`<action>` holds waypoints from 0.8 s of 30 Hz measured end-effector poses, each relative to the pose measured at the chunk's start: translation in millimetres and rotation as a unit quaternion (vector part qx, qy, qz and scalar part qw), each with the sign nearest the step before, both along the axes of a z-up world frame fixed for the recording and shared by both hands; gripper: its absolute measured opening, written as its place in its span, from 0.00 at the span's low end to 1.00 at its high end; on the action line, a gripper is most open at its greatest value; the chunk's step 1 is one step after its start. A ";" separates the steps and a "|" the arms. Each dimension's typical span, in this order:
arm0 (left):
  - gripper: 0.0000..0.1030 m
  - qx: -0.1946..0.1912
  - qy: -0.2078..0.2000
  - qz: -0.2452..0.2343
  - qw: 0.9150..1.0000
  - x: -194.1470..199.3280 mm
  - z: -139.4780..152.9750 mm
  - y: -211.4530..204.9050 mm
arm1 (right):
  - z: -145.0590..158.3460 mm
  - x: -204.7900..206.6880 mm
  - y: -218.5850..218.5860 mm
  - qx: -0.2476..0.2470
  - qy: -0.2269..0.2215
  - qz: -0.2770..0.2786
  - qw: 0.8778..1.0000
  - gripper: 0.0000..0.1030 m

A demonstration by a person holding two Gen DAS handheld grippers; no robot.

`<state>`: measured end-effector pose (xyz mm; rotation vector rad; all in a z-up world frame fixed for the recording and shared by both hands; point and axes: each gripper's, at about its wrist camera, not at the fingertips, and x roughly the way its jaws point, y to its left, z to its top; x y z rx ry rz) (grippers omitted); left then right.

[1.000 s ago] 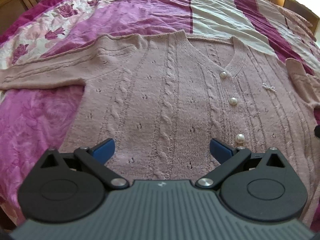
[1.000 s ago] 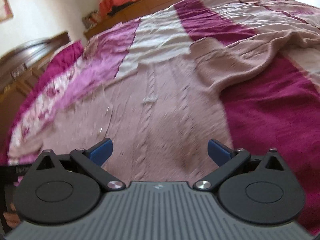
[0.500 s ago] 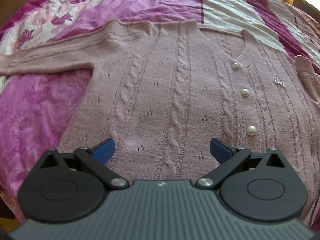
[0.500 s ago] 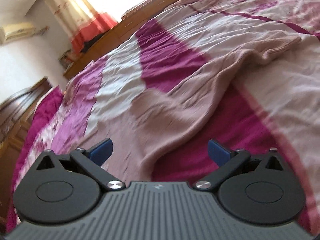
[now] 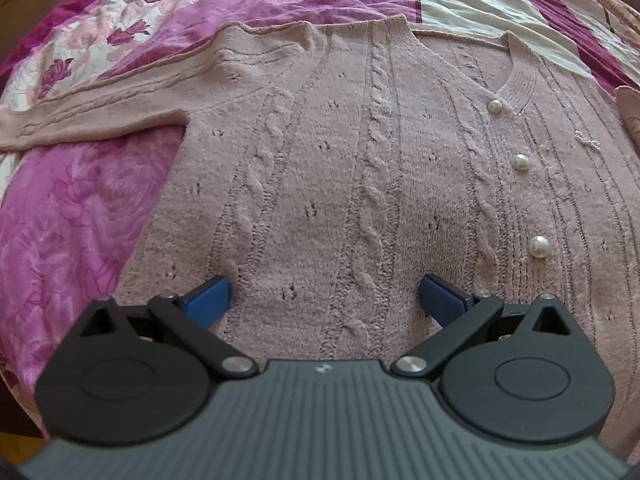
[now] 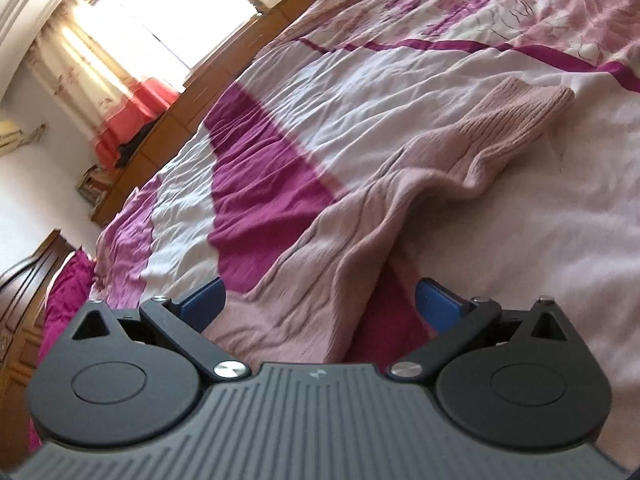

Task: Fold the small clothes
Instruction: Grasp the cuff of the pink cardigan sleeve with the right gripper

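In the left wrist view the left gripper (image 5: 324,296) sits nearest, its blue fingers (image 5: 208,298) spread wide with nothing between them, low over the near part of a pink knitted cardigan (image 5: 360,184); the cardigan lies flat and face up on the bedspread (image 5: 60,220), cable ribs running from near to far; three pearl buttons (image 5: 520,162) run in a line to the right of the gripper, the farthest just below the V of the neckline; one sleeve (image 5: 100,116) stretches out to the left, lying across the magenta and flowered cloth; beyond the collar the bedspread shows a pale stripe and a dark red stripe. In the right wrist view the right gripper (image 6: 320,304) is likewise spread and empty, with the cardigan's other sleeve (image 6: 400,208) passing between the fingers (image 6: 202,300) without visible contact; that sleeve runs away to the far right, rumpled, ending in a ribbed cuff (image 6: 532,108) on pale cloth; far left stand a wooden headboard (image 6: 180,128) and a curtained window (image 6: 160,20).
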<state>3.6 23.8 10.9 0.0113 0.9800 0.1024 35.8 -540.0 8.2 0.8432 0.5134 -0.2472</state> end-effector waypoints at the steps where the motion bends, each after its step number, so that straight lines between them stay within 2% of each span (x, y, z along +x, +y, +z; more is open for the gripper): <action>1: 1.00 0.001 0.000 -0.001 1.000 -0.1 -0.6 -0.2 | -2.3 4.1 -4.3 0.001 0.001 -0.004 1.000 1.00; 16: 1.00 0.021 -0.005 -0.011 1.000 -2.0 -6.5 -5.4 | -21.8 39.6 -40.1 0.036 -0.018 -0.060 0.997 1.00; 17: 1.00 0.020 -0.005 -0.012 1.000 -1.7 -6.6 -5.1 | -21.4 38.6 -40.4 0.039 -0.019 -0.068 0.997 0.97; 18: 1.00 0.020 -0.005 -0.013 1.000 -2.1 -6.7 -5.0 | -20.8 37.4 -40.2 0.037 -0.018 -0.077 0.996 0.94; 19: 1.00 0.021 -0.007 -0.014 1.000 -2.3 -7.0 -5.0 | -20.1 37.4 -40.0 0.032 -0.012 -0.086 0.996 0.83; 20: 1.00 0.021 -0.008 -0.014 1.000 -2.8 -7.2 -5.2 | -19.6 37.6 -39.6 0.026 -0.003 -0.092 0.995 0.68; 21: 1.00 0.022 -0.009 -0.014 1.000 -3.2 -7.2 -5.5 | -19.6 36.8 -39.9 0.022 0.003 -0.094 0.995 0.58; 23: 1.00 0.022 -0.010 -0.016 1.000 -3.4 -7.3 -5.6 | -19.1 34.5 -40.0 0.017 0.011 -0.094 0.995 0.25; 24: 1.00 0.021 -0.010 -0.017 1.000 -3.5 -7.4 -5.5 | -17.9 30.3 -39.7 0.018 0.003 -0.092 0.996 0.21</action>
